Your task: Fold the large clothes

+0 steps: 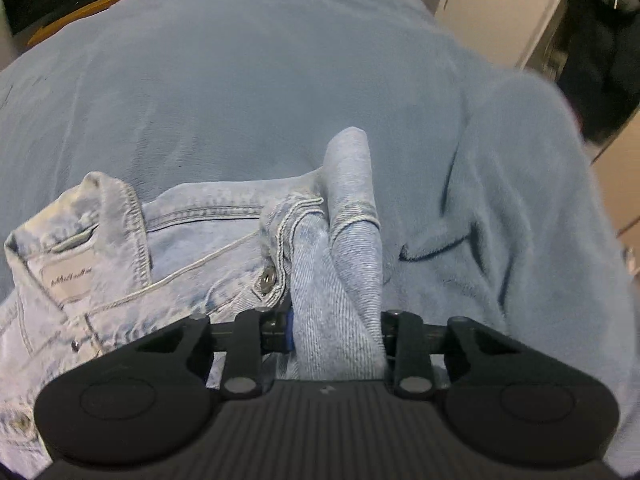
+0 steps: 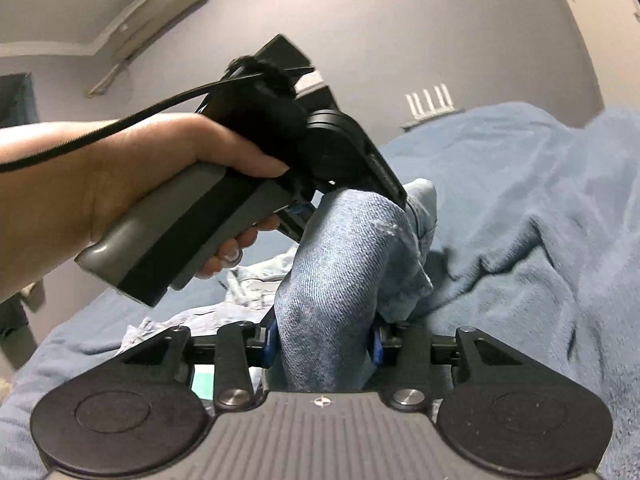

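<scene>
Left wrist view: the left gripper (image 1: 336, 336) is clamped on a bunched fold of the light blue washed-denim jacket (image 1: 192, 240), the cloth filling the gap between its black fingers and rising to a rounded peak ahead of them. The rest of the jacket lies to the left on the plush blue-grey blanket (image 1: 260, 80), with its collar, pale label (image 1: 70, 278) and a metal snap button (image 1: 267, 279) facing up. Right wrist view: the right gripper (image 2: 324, 346) is closed on a thick roll of the same denim, which climbs from its jaws toward the left gripper. A bare hand (image 2: 132, 184) holds that gripper's grey handle from the left, above the blanket.
</scene>
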The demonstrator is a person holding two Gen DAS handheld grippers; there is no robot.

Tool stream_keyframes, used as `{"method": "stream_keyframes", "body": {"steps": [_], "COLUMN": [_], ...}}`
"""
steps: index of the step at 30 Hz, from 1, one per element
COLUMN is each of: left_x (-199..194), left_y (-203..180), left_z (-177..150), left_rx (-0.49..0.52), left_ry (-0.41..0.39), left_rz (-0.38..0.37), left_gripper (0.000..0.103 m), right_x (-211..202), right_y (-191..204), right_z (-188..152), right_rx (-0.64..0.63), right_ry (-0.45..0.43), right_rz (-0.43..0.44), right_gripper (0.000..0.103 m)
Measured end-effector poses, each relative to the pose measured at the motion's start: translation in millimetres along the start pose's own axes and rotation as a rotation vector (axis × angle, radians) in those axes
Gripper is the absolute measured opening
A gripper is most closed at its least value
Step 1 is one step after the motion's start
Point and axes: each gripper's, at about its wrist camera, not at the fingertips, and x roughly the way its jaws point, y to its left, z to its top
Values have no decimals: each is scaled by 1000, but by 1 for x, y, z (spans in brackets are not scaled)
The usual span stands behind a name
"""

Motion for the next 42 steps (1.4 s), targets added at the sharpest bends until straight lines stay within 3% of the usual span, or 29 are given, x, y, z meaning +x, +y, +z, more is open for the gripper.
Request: {"method": "stream_keyframes", "body": {"steps": [7,15,21,27,36,42], "left_x": [-59,-116,-128,-123,-126,-143], "left_y": [40,122,172,225,279,307], "left_z": [-37,-120,-179,-214,-250,-267], "left_rx": [-89,-305,-427,-552,-701,-723], "left_ry": [-164,-397,-522,-565,-606,-617], "left_rz": [-100,-242,-308,-385,-433,-374], "left_gripper": [24,24,24,22,20,20], "right_x": [-8,-16,-13,-1,-2,3], "right_y": [36,85,121,153,211,250], "right_z": [-2,-20,-34,-42,-49,-49], "right_rx": [-129,-341,-494,-573,-666,-735], "right_ry": [-37,-55,-49,-24,-12,-7], "right_rz": [45,108,137,162,220,291], "right_gripper": [42,41,40,40,39,38]}}
